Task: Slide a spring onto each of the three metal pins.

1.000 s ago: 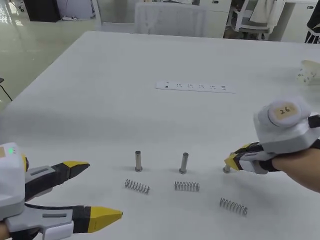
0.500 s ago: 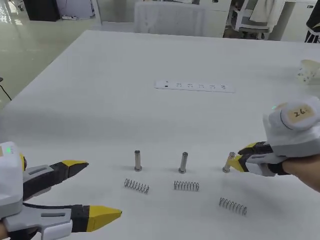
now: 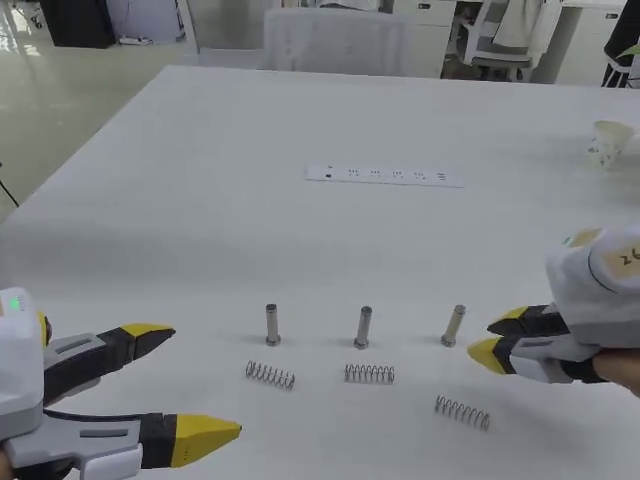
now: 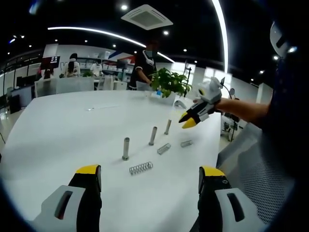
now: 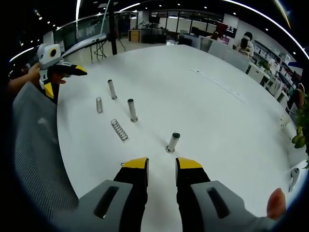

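Three metal pins stand upright in a row on the white table: left pin (image 3: 272, 325), middle pin (image 3: 363, 327), right pin (image 3: 454, 326). In front of each lies a spring: left spring (image 3: 271, 375), middle spring (image 3: 369, 373), right spring (image 3: 462, 412). My right gripper (image 3: 497, 338) hovers just right of the right pin, slightly open and holding nothing; its own view has that pin (image 5: 172, 142) ahead of the right gripper (image 5: 162, 164). At the near left, my left gripper (image 3: 185, 385) is wide open and apart from the parts; the left gripper (image 4: 149, 171) faces the pins (image 4: 125, 148).
A white power strip (image 3: 385, 175) lies flat mid-table behind the pins. A paper cup (image 3: 610, 143) sits at the far right. A chair (image 3: 335, 40) stands at the table's far edge. The table's near edge is close behind both grippers.
The right gripper has let go of the right pin and drawn back to the right; that pin, tilted before, now stands upright alone. The left gripper has stayed put.
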Demonstrator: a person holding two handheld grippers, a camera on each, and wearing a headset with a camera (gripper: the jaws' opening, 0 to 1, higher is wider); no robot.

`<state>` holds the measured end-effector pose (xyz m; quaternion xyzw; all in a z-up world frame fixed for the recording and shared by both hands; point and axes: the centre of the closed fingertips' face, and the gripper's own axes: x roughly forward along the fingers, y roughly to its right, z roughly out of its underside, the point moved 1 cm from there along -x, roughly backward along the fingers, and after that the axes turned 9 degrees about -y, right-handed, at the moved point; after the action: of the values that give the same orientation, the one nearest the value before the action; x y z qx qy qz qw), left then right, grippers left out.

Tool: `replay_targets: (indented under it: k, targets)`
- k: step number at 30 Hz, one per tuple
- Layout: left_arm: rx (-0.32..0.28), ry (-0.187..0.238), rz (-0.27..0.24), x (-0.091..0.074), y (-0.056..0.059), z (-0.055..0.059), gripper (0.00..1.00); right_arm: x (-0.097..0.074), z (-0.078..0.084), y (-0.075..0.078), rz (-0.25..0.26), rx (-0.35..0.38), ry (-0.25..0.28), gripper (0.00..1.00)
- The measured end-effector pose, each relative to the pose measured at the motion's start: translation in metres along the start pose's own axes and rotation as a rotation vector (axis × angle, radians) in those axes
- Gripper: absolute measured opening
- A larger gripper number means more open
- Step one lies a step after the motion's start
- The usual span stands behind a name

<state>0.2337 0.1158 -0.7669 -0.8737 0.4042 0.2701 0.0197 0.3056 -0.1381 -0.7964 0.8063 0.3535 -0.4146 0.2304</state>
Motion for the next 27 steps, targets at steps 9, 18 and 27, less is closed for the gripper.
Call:
replay_targets:
  k: [9, 18, 27]
  targets:
    - [0.003, 0.001, -0.002, -0.002, 0.001, 0.0, 0.79, 0.002, 0.017, -0.02, -0.076, -0.028, -0.017, 0.2]
    - [0.008, -0.002, 0.002, -0.002, 0.003, 0.0, 0.79, 0.004, 0.029, -0.036, -0.131, -0.074, -0.046, 0.19]
    - [0.006, 0.0, 0.004, -0.002, 0.004, 0.0, 0.79, 0.014, 0.041, -0.042, -0.145, -0.125, -0.104, 0.17]
